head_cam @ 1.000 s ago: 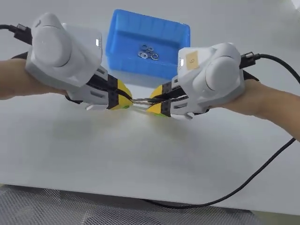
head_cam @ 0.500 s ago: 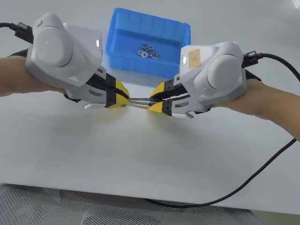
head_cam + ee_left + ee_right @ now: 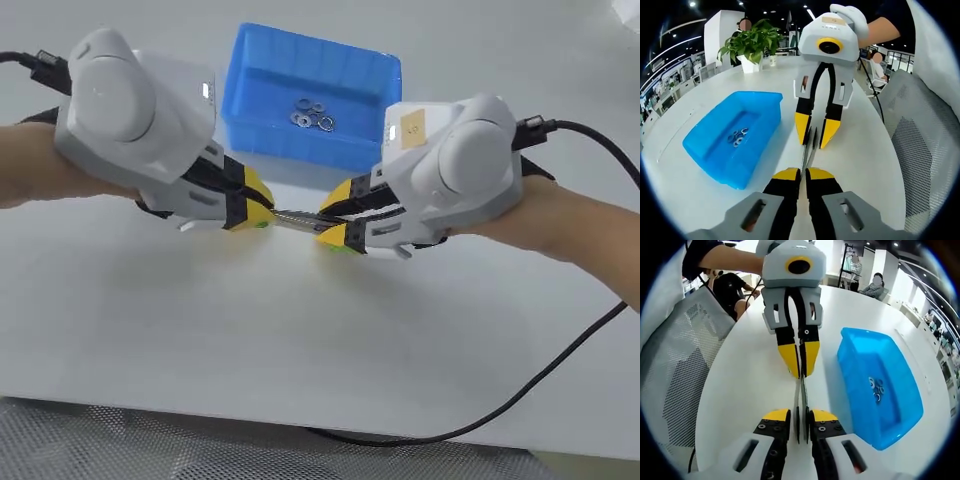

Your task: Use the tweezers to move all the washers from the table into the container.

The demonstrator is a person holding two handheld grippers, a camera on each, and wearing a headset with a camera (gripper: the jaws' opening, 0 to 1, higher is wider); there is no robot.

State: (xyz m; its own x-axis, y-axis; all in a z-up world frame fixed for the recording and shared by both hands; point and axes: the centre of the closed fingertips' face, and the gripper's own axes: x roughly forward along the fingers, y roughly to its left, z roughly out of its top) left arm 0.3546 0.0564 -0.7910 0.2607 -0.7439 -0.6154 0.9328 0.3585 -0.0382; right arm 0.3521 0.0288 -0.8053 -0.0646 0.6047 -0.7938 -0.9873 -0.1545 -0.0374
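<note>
Clamping the thin steel tweezers [image 3: 809, 150] between its yellow-tipped jaws, the left gripper [image 3: 803, 174] sits clenched at the bottom of its own view. Facing it, the right gripper [image 3: 815, 141] is released, its jaws apart astride the tweezers' far end. The head view adds a yellow sticker [image 3: 410, 126] on the right gripper's white shell, its mark unreadable. Small metal washers [image 3: 312, 113] lie in the blue plastic container [image 3: 300, 150], top centre, on the white table [image 3: 300, 320].

Right tool [image 3: 331, 216]: rolled slightly, sunk a touch towards the table [image 3: 300, 330]; tweezers [image 3: 296, 218]: its end lowered.
</note>
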